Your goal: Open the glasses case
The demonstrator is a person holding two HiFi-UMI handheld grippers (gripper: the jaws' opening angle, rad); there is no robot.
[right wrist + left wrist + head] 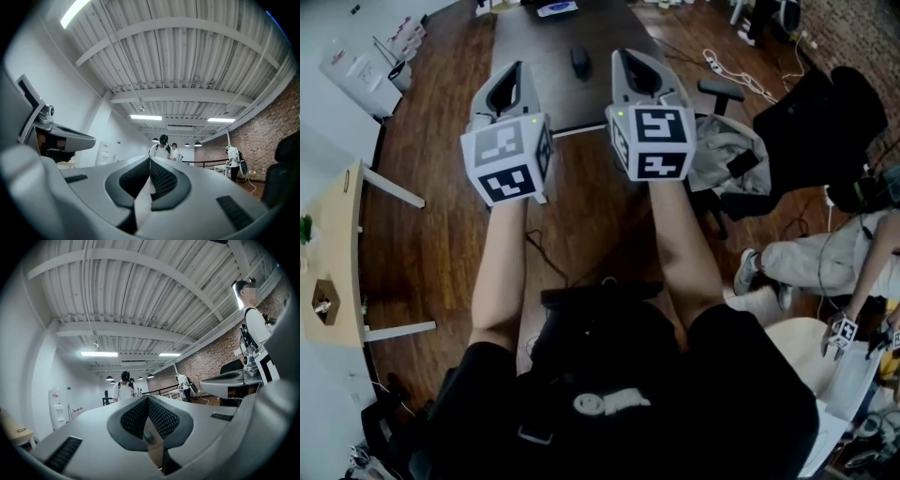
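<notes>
**Both grippers closed and empty; case on the table ahead**

Head view: the left gripper (516,75) and right gripper (630,61) are held side by side, pointing at a dark table (525,37). The dark case (579,61) lies on it between their tips, touched by neither.

Left gripper view: jaws together, nothing between them, facing the room.

Right gripper view: jaws likewise together and empty.
</notes>
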